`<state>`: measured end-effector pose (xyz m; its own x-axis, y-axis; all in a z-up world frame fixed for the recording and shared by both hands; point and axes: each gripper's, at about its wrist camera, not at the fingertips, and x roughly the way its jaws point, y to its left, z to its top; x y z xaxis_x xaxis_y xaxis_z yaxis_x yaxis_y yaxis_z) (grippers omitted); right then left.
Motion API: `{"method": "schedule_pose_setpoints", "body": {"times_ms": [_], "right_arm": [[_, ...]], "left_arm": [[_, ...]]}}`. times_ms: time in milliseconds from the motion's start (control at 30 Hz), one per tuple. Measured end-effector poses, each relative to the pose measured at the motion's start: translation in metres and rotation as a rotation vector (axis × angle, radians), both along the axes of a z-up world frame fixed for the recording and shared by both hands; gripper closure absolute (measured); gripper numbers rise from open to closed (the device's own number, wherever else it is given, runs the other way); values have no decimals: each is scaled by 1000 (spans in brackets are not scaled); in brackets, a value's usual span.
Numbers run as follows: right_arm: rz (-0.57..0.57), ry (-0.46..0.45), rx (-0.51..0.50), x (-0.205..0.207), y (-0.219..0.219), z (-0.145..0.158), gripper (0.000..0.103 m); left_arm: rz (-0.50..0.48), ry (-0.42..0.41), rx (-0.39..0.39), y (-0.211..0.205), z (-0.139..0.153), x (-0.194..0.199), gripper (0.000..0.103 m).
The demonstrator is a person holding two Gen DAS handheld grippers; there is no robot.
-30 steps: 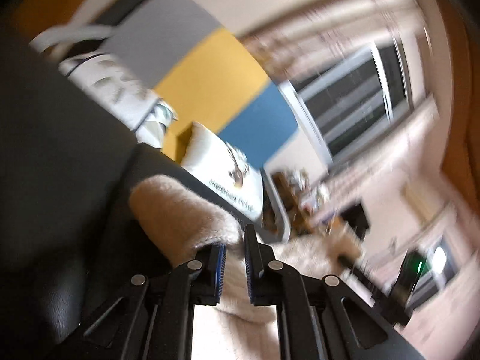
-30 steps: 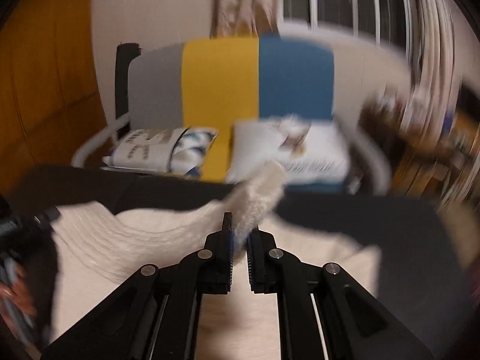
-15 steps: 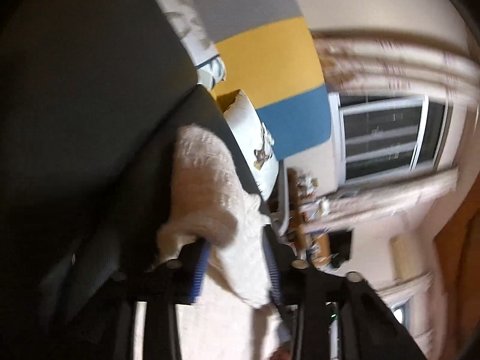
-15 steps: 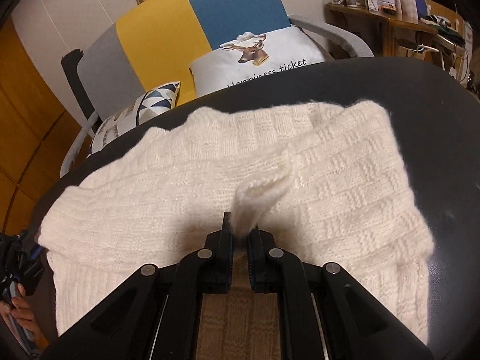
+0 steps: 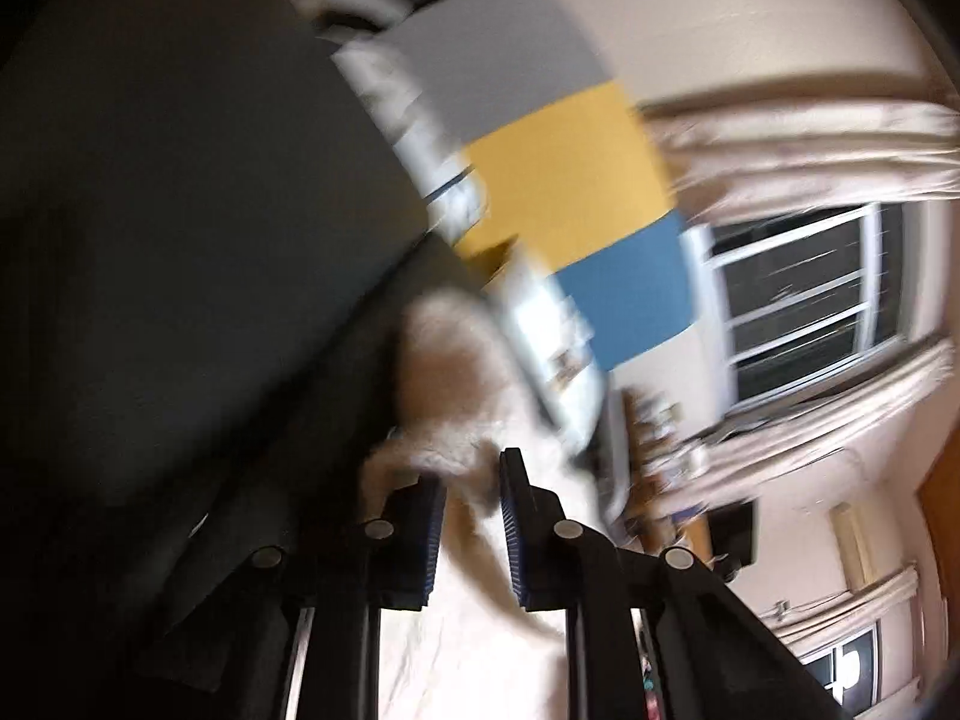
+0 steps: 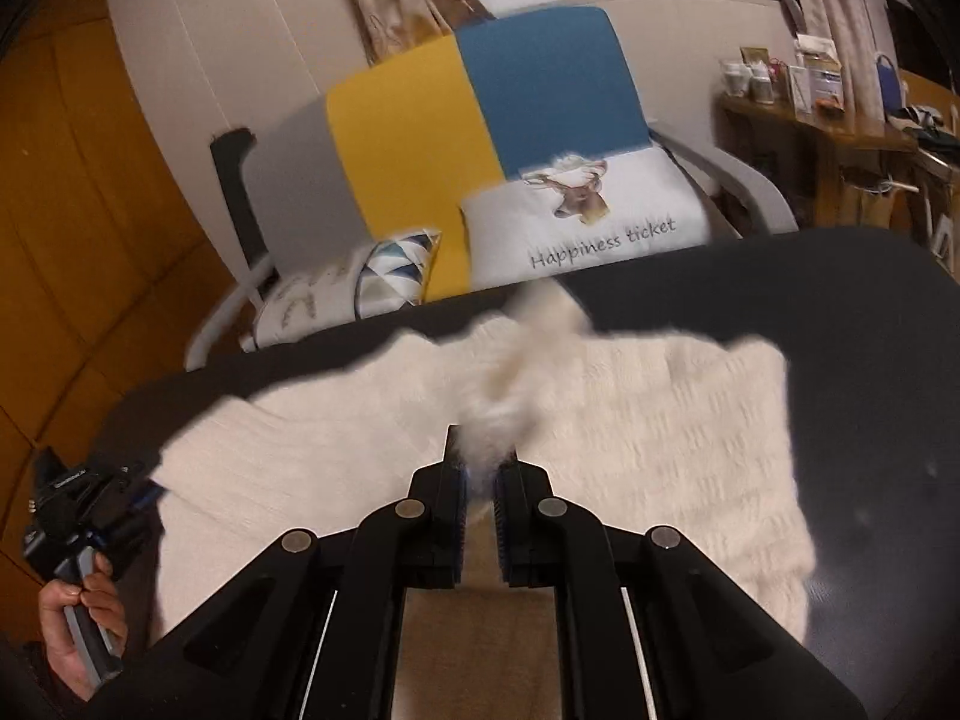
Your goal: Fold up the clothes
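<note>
A cream knitted sweater [image 6: 630,420] is lying spread across the dark table [image 6: 870,372], in front of a chair with grey, yellow and blue panels [image 6: 480,120] that is carrying 2 cushions [image 6: 600,222].

The right gripper [image 6: 477,480] is clenching a fluffy fold of the knit, and that pinched piece is standing up in a blurred tuft ahead of the fingertips. The left gripper [image 5: 471,504] is closing its jaws; in its own smeared view a lump of the same cream knit is sitting between and just beyond the blue pads [image 5: 432,534], though I cannot tell whether they are pressing on it yet. In the right wrist view, a hand [image 6: 78,636] is holding that left tool at the sweater's left edge.

The sweater is looking soft, thick and floppy, light enough to lift by 1 pinch but likely to sag and stretch wherever it is hanging free. I would judge the best holds to be at the edges or corners, 1 per claw and well apart, so the panel is carrying over flat rather than bunching.

No containers are showing on the table; a wooden shelf [image 6: 810,120] at the right is bearing small jars and cards, too small to make out.
</note>
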<state>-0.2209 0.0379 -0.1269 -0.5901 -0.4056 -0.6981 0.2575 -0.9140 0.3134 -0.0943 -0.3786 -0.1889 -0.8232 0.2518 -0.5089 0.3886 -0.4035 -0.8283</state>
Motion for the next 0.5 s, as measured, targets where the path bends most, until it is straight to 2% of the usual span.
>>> {"method": "schedule_pose_setpoints", "body": {"times_ms": [33,67,133,167,200,333,367,433,500], "right_arm": [[-10,-53,22,-2,1,-16,95],[-16,-91,28,-1,2,-31,95],[-29,-97,0,1,5,-38,95],[-36,-96,-15,2,7,-40,95],[-42,-95,-31,3,8,-42,95],[-44,-90,-59,7,10,-45,95],[-45,-95,-78,7,12,-45,92],[-56,-128,-175,3,22,-51,91],[-76,-157,-255,-3,32,-54,91]], "left_arm": [[-2,-36,10,0,-10,2,92],[0,-35,25,-2,-15,7,92],[6,-18,79,-6,-20,12,91],[10,-7,116,-8,-22,14,88],[26,22,193,-9,-27,13,76],[133,119,509,-16,-56,7,71],[160,133,555,-15,-61,3,71],[187,127,569,-14,-62,-5,71],[180,106,521,-14,-56,-15,74]]}}
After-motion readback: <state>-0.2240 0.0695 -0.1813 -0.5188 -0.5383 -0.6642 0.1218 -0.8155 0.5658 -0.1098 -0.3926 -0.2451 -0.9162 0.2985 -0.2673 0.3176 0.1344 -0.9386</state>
